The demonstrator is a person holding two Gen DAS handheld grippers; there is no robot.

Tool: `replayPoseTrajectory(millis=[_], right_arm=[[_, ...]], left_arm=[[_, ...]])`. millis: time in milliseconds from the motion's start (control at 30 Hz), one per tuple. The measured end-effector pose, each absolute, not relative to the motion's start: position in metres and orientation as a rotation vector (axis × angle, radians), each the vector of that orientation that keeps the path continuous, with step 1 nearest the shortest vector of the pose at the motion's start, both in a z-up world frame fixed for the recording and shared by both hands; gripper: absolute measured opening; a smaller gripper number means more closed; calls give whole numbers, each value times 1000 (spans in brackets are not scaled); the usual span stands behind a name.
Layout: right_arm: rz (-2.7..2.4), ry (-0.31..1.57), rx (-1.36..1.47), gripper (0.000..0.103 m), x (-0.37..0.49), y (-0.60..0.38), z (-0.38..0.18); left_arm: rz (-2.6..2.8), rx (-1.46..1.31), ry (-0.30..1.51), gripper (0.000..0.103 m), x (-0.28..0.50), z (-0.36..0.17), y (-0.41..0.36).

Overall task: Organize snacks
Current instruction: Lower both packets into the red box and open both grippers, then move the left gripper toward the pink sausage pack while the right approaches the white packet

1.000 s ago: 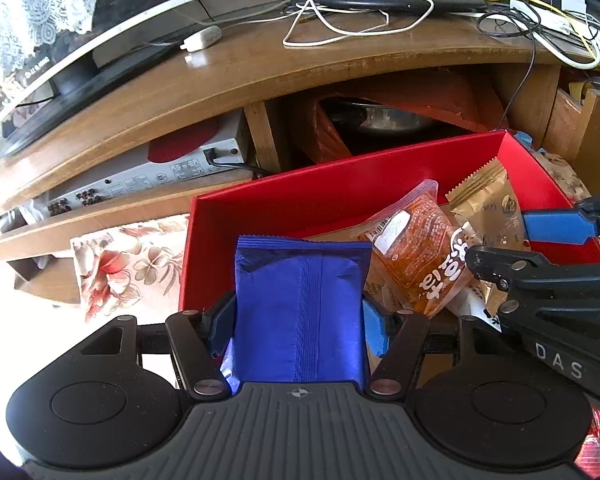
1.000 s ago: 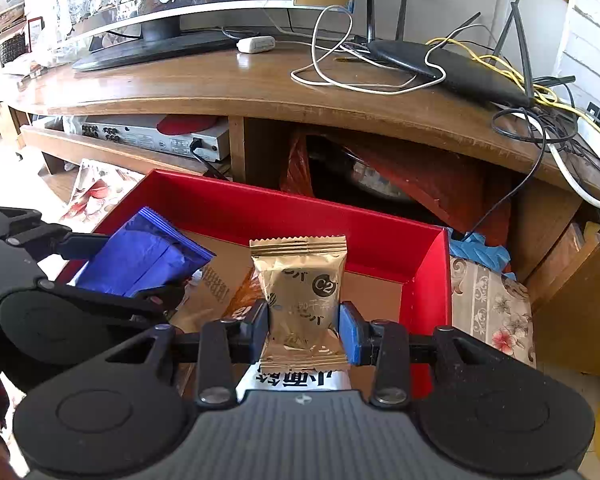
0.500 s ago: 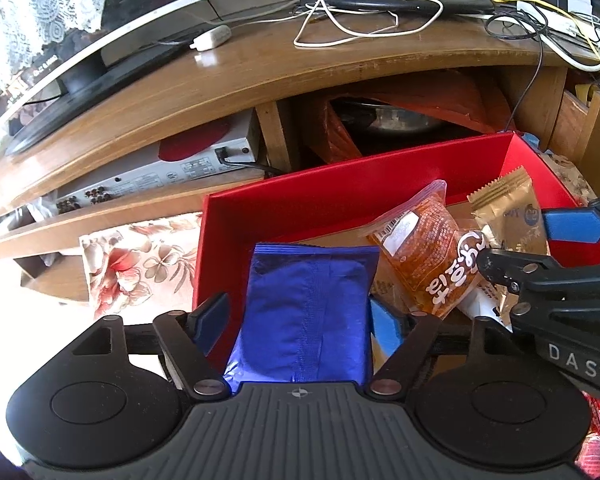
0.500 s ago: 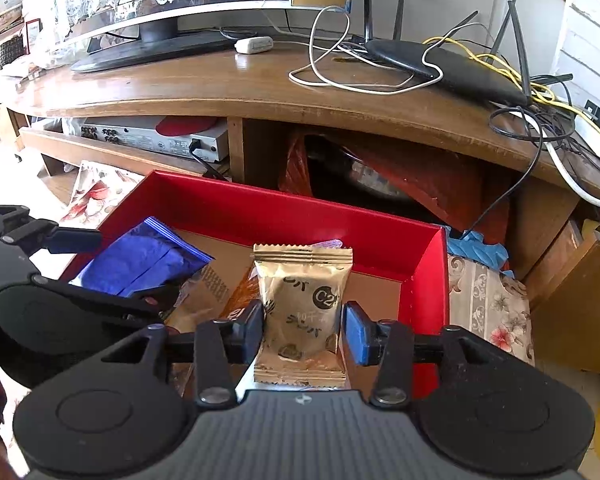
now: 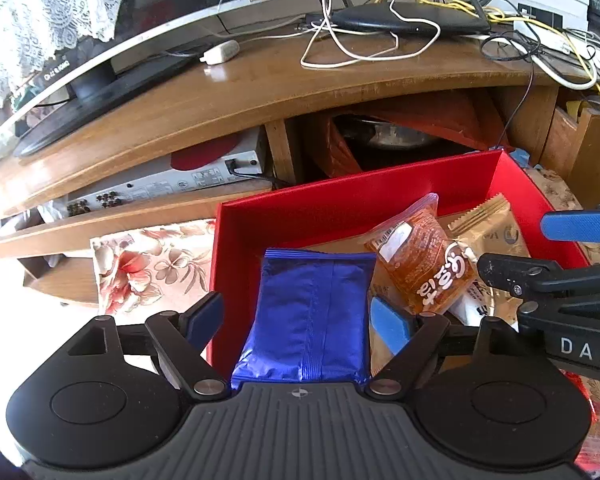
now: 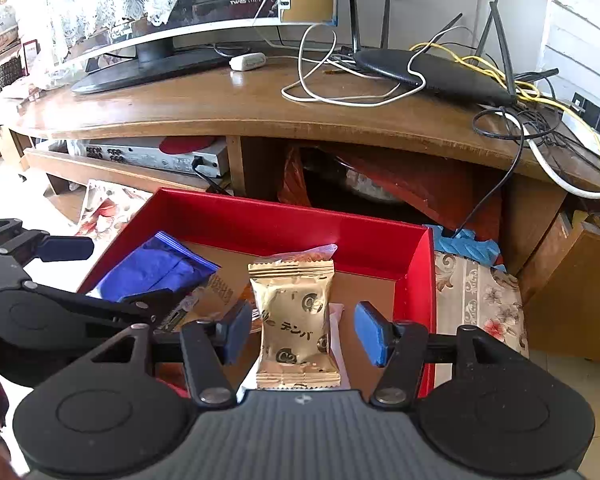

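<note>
A red box (image 5: pixel 340 216) (image 6: pixel 284 224) holds several snack packets. My left gripper (image 5: pixel 300 320) is open; a blue foil packet (image 5: pixel 312 312) lies between its spread fingers inside the box, and it also shows in the right wrist view (image 6: pixel 156 268). My right gripper (image 6: pixel 300 334) is open; a gold packet (image 6: pixel 296 320) lies between its fingers, touching neither pad. An orange packet (image 5: pixel 420 264) and the gold packet (image 5: pixel 496 232) lie to the right in the left wrist view.
A wooden TV stand (image 6: pixel 260 108) rises just behind the box, with a monitor (image 6: pixel 204 4), a router (image 6: pixel 432 72) and tangled cables on top. A silver player (image 5: pixel 164 184) sits on its shelf. Floral cloth (image 5: pixel 148 264) lies under the box.
Both grippers opened and let go of their packets. The blue and gold packets dropped lower into the red box, and both grippers drew back a little.
</note>
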State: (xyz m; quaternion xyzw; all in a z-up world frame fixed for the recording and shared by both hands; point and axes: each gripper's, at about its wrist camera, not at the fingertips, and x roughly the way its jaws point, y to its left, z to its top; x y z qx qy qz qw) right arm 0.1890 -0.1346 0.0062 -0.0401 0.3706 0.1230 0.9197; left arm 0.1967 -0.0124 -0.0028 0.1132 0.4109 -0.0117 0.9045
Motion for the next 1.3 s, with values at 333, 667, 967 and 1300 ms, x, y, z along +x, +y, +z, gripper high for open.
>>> replayPoseTrajectory(millis=[333, 667, 967, 1300], right_arm=[[268, 735, -87, 56, 164, -130, 23], [303, 728, -88, 57, 134, -124, 33], [323, 754, -93, 58, 107, -121, 30], [383, 817, -120, 58, 62, -112, 16]], left_arm=[[-32, 205, 834, 87, 175, 11, -5], [-46, 198, 840, 89, 146, 16, 3], [-63, 193, 861, 89, 120, 13, 7], [-93, 184, 917, 90, 71, 1, 13]])
